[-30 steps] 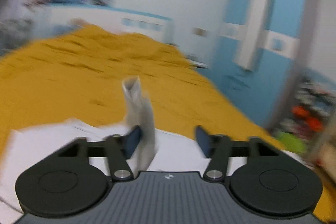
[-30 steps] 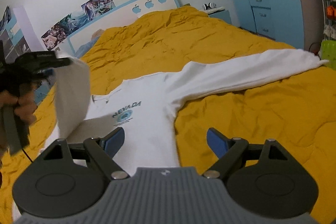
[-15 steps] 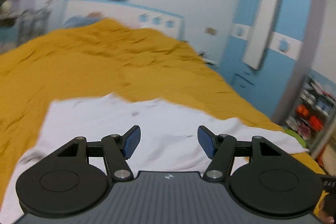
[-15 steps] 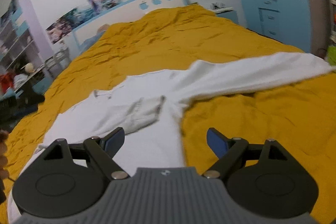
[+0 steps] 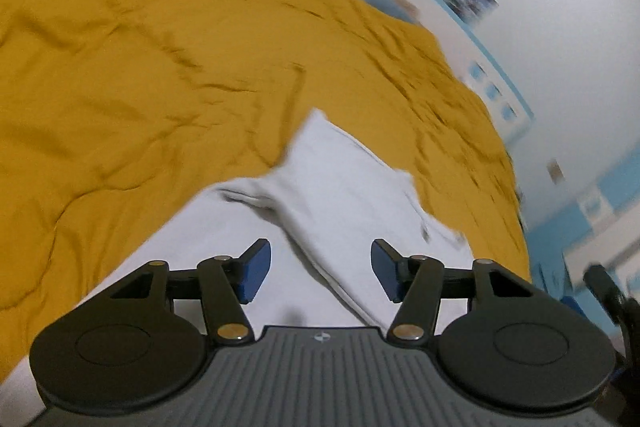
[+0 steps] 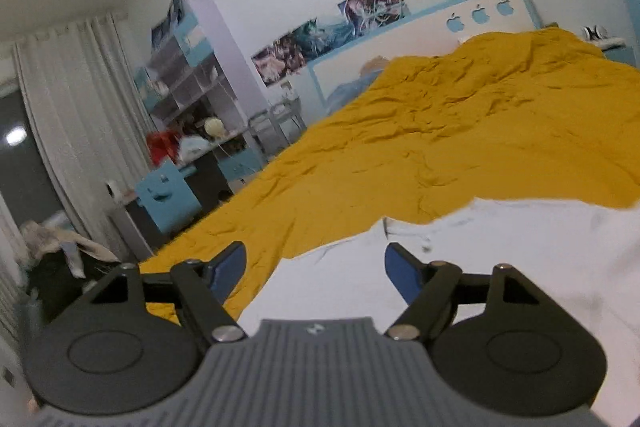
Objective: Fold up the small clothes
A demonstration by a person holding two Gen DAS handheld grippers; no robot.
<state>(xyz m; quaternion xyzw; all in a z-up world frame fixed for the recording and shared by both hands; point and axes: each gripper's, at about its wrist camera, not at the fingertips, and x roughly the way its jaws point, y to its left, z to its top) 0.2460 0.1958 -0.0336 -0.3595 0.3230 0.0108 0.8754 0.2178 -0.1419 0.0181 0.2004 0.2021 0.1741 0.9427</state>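
Left gripper point(image 5: 320, 273) first: its blue-padded fingers point(image 5: 254, 269) are spread wide, nothing between them, hovering just above the white shirt point(image 5: 340, 195). Between and just beyond those fingers runs a folded-over sleeve point(image 5: 320, 163), lying flat across the body of the garment, its cuff end pointing away toward the yellow bedspread point(image 5: 140, 67). The view is tilted and a bit smeared, so the fine creases are hard to read. At the far right edge a dark handle-like shape point(image 5: 608, 291) pokes in; what it is, I cannot tell.

Over to the right gripper point(image 6: 316, 267): fingers point(image 6: 400, 273) also wide apart, gripping nothing. Below and ahead of them the white shirt point(image 6: 500, 239) spreads flat on the bed, filling the lower right of the view, with its edge meeting the yellow bedspread point(image 6: 460, 131) just past the left finger. The bedspread is rumpled and rises toward a white headboard point(image 6: 460, 27) with blue apple cut-outs. Posters point(image 6: 332, 31) line the wall above it. Off to the left stand a shelf unit point(image 6: 188, 67), a blue desk point(image 6: 168, 195) cluttered with items, and pale curtains point(image 6: 72, 107).
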